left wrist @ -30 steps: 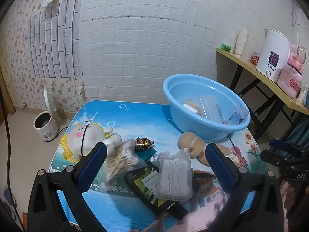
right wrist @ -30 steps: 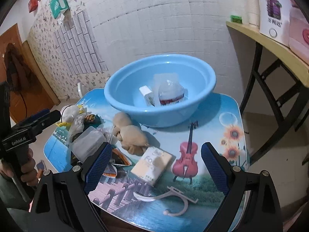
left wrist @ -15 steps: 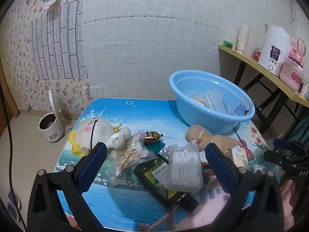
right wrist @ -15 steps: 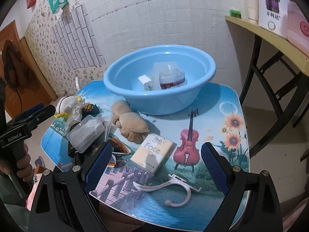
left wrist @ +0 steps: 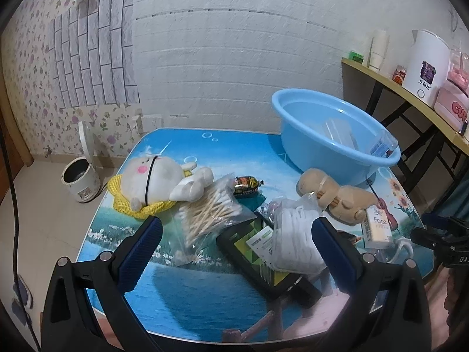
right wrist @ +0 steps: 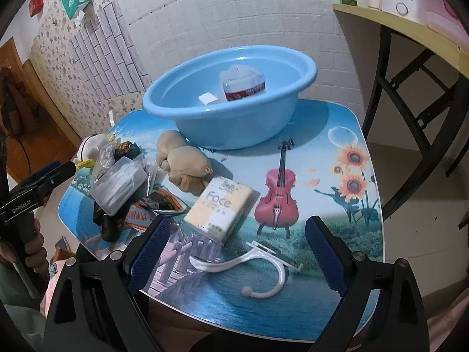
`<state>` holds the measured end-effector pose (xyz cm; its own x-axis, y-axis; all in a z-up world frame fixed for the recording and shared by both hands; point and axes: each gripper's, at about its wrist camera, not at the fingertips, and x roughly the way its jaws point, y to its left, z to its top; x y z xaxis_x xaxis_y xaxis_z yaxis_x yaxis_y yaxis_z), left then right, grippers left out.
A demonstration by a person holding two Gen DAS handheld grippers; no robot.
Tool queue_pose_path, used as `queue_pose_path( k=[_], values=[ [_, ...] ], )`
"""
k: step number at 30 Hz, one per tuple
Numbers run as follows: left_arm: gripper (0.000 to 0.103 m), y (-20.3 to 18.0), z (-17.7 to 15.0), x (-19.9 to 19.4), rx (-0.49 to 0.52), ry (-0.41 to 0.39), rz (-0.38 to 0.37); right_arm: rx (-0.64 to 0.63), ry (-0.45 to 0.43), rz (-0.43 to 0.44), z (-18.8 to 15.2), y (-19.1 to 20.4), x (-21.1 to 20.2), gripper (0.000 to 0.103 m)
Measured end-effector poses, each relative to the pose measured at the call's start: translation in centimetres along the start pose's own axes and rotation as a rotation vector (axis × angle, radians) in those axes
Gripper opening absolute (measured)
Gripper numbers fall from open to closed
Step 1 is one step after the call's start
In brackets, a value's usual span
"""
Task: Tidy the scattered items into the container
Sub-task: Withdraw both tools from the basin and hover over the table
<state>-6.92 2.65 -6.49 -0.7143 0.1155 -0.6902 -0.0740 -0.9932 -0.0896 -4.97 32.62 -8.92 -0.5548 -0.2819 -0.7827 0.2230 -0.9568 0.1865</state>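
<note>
The left gripper (left wrist: 237, 249) is released, jaws wide apart and holding nothing, above the near edge of the table (left wrist: 187, 290). The right gripper (right wrist: 234, 252) is likewise released and empty. From the left wrist view, the blue basin (left wrist: 322, 146) sits at 1 o'clock on the table, containing a clear bottle (right wrist: 243, 83). The bag of cotton swabs (left wrist: 208, 214) lies at 12 o'clock, touching the white plush toy (left wrist: 158, 179) at 11 o'clock. From the right wrist view, the tissue pack (right wrist: 219, 208) lies at 12 o'clock, the white hook (right wrist: 252, 267) directly between the jaws
</note>
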Motion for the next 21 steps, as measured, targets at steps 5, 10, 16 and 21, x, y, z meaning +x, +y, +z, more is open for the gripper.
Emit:
queue_pose_path(
  k=[5, 10, 16, 21],
  values=[
    [0.103, 0.2, -0.4, 0.3, -0.003, 0.012, 0.001, -0.006, 0.012, 0.003, -0.4, 0.0, 0.4, 0.091],
    [0.103, 0.5, -0.6, 0.6, -0.008, 0.02, -0.001, -0.011, 0.029, 0.007, -0.8, 0.1, 0.7, 0.091],
    [0.103, 0.9, -0.9, 0.7, -0.011, 0.022, 0.001, -0.009, 0.037, 0.016, -1.2, 0.2, 1.0, 0.091],
    [0.103, 1.5, -1.5, 1.0, -0.026, 0.038, 0.007, 0.012, 0.051, 0.015, -1.5, -0.1, 1.3, 0.091]
  ],
)
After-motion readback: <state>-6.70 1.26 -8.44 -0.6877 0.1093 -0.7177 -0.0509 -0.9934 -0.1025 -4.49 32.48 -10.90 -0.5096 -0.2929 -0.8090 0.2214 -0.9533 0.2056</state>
